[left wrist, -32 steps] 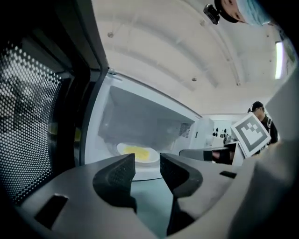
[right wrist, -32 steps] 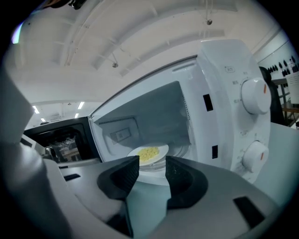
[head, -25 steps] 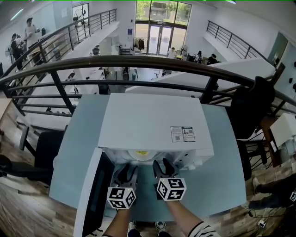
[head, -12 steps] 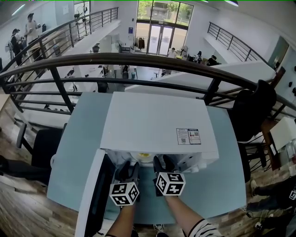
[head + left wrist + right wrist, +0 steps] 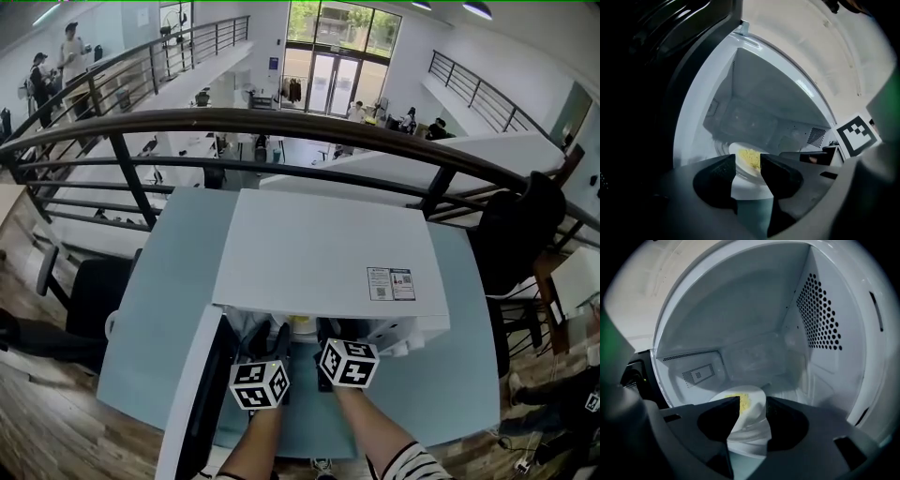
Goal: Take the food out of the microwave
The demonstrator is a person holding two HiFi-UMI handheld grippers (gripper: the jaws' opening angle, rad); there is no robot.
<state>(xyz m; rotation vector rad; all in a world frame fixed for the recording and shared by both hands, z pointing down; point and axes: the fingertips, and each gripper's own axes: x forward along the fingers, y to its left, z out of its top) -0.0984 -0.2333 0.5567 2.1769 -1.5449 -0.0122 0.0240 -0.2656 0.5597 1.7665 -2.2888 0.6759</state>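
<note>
The white microwave (image 5: 319, 253) stands on a pale blue table (image 5: 164, 291) with its door (image 5: 192, 403) swung open to the left. Inside, on the glass turntable, sits a white plate of yellow food (image 5: 749, 159), also seen as the plate (image 5: 746, 401) in the right gripper view. My left gripper (image 5: 748, 165) is open at the cavity's mouth, with the plate showing through the gap between its jaws. My right gripper (image 5: 753, 411) is open beside it, pointed at the same plate. Neither touches the plate. In the head view the left gripper (image 5: 270, 339) and right gripper (image 5: 328, 333) reach under the microwave's top edge.
The open door stands close on the left of my left gripper. The perforated right cavity wall (image 5: 818, 315) is near my right gripper. A dark railing (image 5: 281, 122) runs behind the table. A black chair (image 5: 89, 295) stands to the left.
Both grippers have moved forward, deeper into the microwave's mouth, so their jaws are more hidden under its top in the head view. The head view has shifted slightly.
</note>
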